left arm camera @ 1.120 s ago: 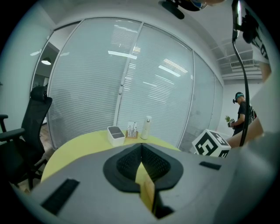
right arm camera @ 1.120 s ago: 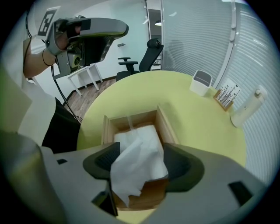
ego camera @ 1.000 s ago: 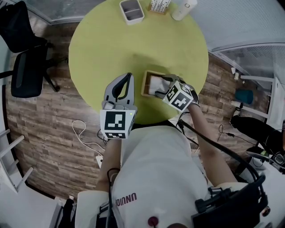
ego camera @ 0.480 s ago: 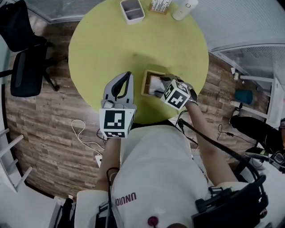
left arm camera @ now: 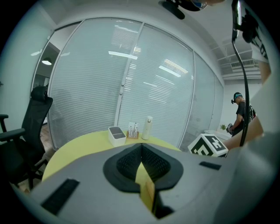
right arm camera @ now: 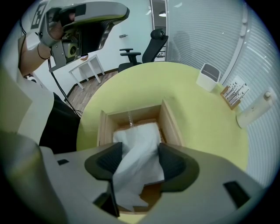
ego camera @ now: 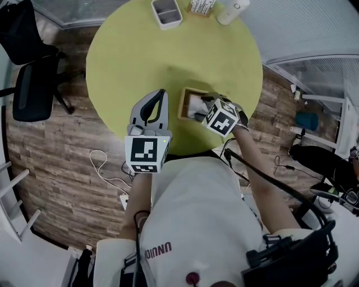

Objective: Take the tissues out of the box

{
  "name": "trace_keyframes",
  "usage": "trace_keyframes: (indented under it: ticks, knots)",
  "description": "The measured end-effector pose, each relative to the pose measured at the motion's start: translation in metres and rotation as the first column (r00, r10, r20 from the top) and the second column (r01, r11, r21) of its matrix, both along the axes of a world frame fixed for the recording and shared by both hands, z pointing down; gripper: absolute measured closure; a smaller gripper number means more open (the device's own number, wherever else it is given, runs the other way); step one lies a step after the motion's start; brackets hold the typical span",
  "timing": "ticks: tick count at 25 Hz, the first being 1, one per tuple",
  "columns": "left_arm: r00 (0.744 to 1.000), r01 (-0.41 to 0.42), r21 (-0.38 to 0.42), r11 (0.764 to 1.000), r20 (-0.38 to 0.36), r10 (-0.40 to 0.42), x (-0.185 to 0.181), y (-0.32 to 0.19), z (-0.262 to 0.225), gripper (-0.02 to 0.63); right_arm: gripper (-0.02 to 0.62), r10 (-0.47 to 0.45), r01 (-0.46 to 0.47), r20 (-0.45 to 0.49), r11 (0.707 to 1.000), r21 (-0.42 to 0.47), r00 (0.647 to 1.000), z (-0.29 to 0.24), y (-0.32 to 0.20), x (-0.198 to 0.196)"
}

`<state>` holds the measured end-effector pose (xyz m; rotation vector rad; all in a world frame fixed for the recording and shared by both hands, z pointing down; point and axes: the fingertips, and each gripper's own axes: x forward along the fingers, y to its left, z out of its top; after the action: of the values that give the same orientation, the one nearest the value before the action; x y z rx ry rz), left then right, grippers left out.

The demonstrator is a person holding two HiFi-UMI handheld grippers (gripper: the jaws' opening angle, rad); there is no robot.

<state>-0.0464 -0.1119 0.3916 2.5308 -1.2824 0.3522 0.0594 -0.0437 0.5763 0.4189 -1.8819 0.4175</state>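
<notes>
A shallow wooden box (ego camera: 184, 105) (right arm camera: 169, 120) sits near the front edge of the round yellow-green table (ego camera: 146, 50). A white tissue (ego camera: 196, 105) (right arm camera: 138, 142) rises out of it. My right gripper (ego camera: 206, 104) (right arm camera: 140, 161) hangs over the box with the tissue between its jaws. The jaws are closing, and a gap still shows on the right of the tissue. My left gripper (ego camera: 161, 95) (left arm camera: 141, 146) hovers left of the box over the table edge, shut and empty.
At the table's far edge stand a small grey tray (ego camera: 166, 12) (right arm camera: 208, 75), a holder of pens (ego camera: 201, 6) (right arm camera: 231, 93) and a white bottle (ego camera: 231, 10) (right arm camera: 255, 109). A black office chair (ego camera: 32, 84) is on the wooden floor to the left.
The right gripper has shifted slightly left over the box, around the tissue. The left gripper has stayed where it was.
</notes>
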Motion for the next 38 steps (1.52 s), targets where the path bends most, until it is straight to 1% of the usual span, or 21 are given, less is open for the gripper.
trace_keyframes:
  ticks: [7,13,21,38]
  knots:
    - [1.0,0.008,-0.001,1.0,0.0,-0.008,-0.0015,0.0,0.0005,0.594,0.353,-0.004,0.004,-0.008,1.0,-0.008,1.0,0.0008,0.0001,0.0028]
    - [1.0,0.012,0.0,1.0,-0.001,-0.012,-0.0009,0.0001,0.0003,0.594,0.378,-0.003,0.002,-0.013,1.0,-0.019,1.0,0.0007,-0.0006,0.005]
    - [1.0,0.014,-0.006,1.0,-0.002,-0.014,-0.0009,0.0009,0.0013,0.594,0.408,0.008,-0.008,-0.003,1.0,-0.011,1.0,-0.0015,0.0006,0.0045]
    - [0.999,0.033,-0.009,0.999,0.008,-0.033,-0.007,-0.0029,0.0028,0.594,0.477,0.012,-0.012,0.008,0.998,0.055,1.0,-0.006,-0.0013,0.0036]
